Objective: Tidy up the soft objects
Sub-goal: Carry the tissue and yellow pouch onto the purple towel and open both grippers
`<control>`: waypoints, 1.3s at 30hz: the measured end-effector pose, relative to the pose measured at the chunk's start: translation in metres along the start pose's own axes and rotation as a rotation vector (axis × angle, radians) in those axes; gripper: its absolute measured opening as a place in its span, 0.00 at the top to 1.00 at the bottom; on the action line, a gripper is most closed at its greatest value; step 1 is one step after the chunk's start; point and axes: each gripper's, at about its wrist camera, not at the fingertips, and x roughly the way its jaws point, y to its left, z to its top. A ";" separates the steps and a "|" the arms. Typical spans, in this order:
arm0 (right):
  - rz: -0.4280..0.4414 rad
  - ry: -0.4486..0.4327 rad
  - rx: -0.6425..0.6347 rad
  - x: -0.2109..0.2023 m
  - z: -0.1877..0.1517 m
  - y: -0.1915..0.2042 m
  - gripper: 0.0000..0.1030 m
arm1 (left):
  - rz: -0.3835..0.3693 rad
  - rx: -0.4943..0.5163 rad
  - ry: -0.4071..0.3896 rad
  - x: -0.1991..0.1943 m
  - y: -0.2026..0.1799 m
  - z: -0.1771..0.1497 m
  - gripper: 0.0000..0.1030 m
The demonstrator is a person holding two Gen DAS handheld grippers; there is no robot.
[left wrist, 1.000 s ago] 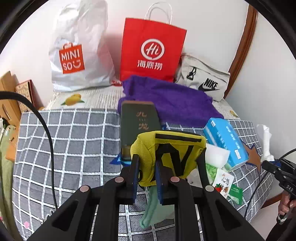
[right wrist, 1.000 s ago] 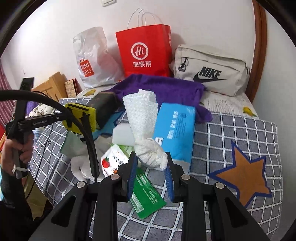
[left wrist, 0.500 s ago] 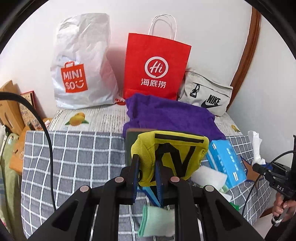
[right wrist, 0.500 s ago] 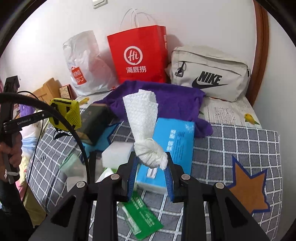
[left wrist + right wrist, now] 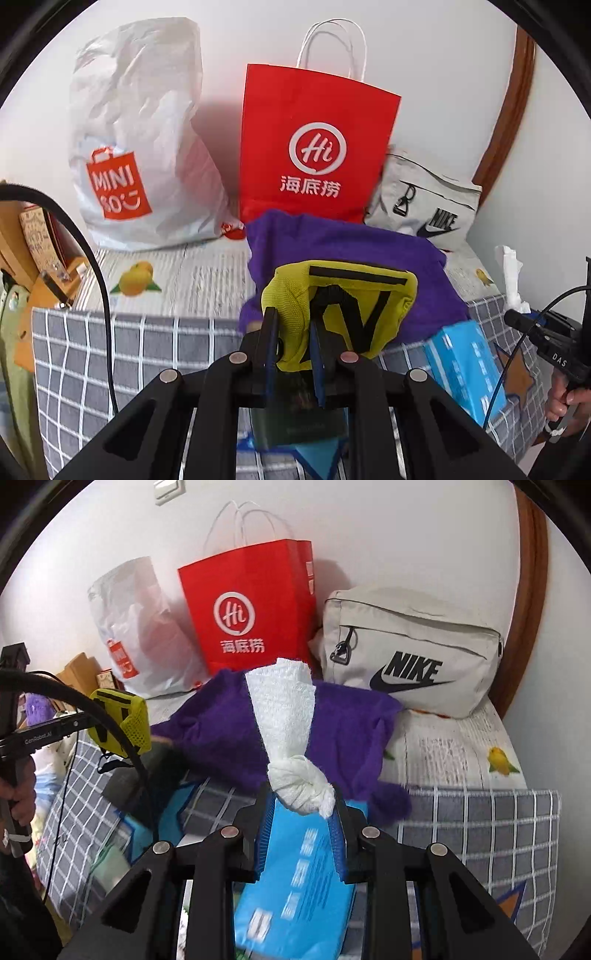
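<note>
A bed covered by a grey blanket with a white grid is seen against a white wall, a curved brown wooden headboard edge closing off its right side. Along the wall three bags are lined up: a crinkled white plastic bag printed "MINISO" in an orange panel, an upright red paper bag with white cord handles marked "Hi" above three Chinese characters, and a pale grey fabric pouch lettered "NIKE" with the swoosh. In front of them a rumpled purple fleece cloth is spread, and near it a light blue soft tissue pack with white lettering, too blurred to be read, is lying. Bare blanket is left open on the left of the bed. A yellow mesh pouch with black straps is pinched between the nearly closed fingers of the left gripper and held above the bed. A knotted white terry towel is clamped at its knot by the right gripper, its free end standing upward over the purple cloth.
</note>
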 end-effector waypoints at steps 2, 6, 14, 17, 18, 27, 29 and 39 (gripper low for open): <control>-0.006 0.002 0.002 0.010 0.010 -0.003 0.72 | -0.005 -0.006 0.001 0.008 0.000 0.011 0.85; -0.019 0.012 0.013 0.037 0.034 -0.011 0.72 | -0.004 -0.004 0.000 0.026 -0.001 0.030 0.85; -0.052 0.053 0.022 0.089 0.073 -0.019 0.72 | -0.026 -0.022 0.030 0.072 -0.006 0.060 0.85; -0.055 0.092 0.016 0.112 0.079 -0.025 0.72 | -0.035 -0.030 0.047 0.091 -0.009 0.068 0.85; -0.059 0.112 0.020 0.121 0.080 -0.028 0.72 | -0.038 -0.031 0.054 0.097 -0.010 0.070 0.85; -0.080 0.237 0.030 0.169 0.075 -0.045 0.72 | -0.068 -0.055 0.146 0.154 -0.017 0.076 0.85; -0.079 0.252 0.036 0.173 0.073 -0.047 0.72 | -0.068 -0.048 0.165 0.163 -0.018 0.074 0.85; -0.070 0.307 0.034 0.194 0.072 -0.048 0.72 | -0.042 -0.087 0.221 0.192 -0.008 0.067 0.84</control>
